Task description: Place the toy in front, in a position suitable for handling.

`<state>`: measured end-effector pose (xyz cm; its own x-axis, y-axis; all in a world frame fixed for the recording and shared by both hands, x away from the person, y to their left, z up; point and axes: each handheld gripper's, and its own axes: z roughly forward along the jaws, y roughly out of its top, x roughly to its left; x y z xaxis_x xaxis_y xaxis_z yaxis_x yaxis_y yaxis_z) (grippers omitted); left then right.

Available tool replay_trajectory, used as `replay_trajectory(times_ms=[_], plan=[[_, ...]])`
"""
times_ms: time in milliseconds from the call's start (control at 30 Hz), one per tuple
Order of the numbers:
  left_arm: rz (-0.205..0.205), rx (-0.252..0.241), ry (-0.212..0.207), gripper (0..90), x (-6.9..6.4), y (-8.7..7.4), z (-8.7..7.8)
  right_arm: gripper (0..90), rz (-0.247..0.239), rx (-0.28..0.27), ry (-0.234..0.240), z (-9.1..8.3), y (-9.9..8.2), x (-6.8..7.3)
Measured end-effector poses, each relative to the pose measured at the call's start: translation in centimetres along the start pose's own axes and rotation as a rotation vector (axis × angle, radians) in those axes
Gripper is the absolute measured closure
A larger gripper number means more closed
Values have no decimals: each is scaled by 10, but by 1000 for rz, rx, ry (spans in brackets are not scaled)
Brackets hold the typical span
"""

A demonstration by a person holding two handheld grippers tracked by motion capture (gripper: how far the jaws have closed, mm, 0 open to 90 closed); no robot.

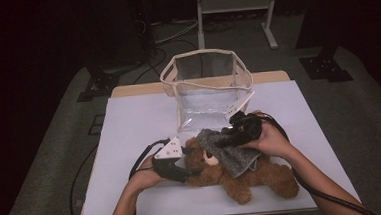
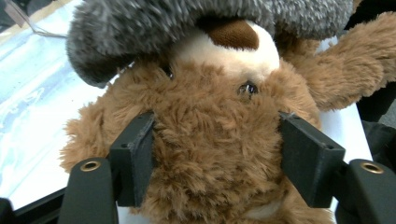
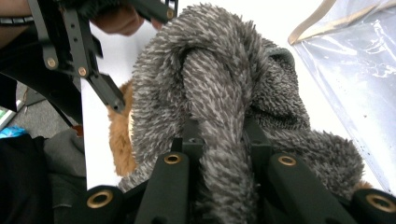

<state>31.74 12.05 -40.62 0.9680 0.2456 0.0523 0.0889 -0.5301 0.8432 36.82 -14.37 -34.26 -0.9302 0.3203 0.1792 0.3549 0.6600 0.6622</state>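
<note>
My right gripper (image 3: 219, 140) is clamped on a fold of the grey sweater (image 1: 226, 148), which is draped over the teddy bear (image 1: 242, 172) lying on the white table (image 1: 129, 126). My left gripper (image 2: 215, 154) brackets the bear's head; its pads seem to press the fur, though the pile hides the contact. If that hold is loose, pulling the sweater could drag the bear along. Both forearms reach in low, my hands close together over the bear.
</note>
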Motion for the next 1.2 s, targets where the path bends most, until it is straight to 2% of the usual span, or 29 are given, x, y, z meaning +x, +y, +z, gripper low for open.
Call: replay_trajectory(times_ms=[133, 300, 433, 467, 533, 600, 667, 767, 833, 1000, 1100, 1200], plan=[[20, 17, 1, 342, -2, -1, 1, 753, 1, -5, 5, 5, 4, 0], [22, 17, -5, 352, -2, -2, 2, 754, 11, -1, 36, 17, 19, -8], [40, 29, -16, 356, -4, -2, 1, 754, 23, 16, 53, 30, 31, -13], [46, 33, -18, 356, -4, -2, 1, 754, 34, 42, 62, 43, 38, -17], [54, 40, -23, 355, -5, -2, 1, 753, 43, 66, 70, 54, 41, -21], [64, 48, -24, 354, -5, -3, 0, 754, 56, 67, 82, 62, 43, -24], [50, 35, -22, 352, -5, -3, 1, 754, 71, 69, 87, 65, 42, -28], [65, 28, -20, 344, -4, -3, 0, 755, 74, 60, 83, 58, 39, -29], [57, 22, -19, 339, -3, -3, 0, 755, 71, 53, 74, 50, 36, -28], [49, 7, -9, 338, -1, -2, 1, 756, 55, 25, 45, 17, 17, -20], [45, -1, 7, 337, 1, -2, 1, 757, 40, 16, 30, 0, 5, -9], [41, -2, 50, 337, 2, -1, 3, 756, 21, 6, 30, -15, -4, 5]])
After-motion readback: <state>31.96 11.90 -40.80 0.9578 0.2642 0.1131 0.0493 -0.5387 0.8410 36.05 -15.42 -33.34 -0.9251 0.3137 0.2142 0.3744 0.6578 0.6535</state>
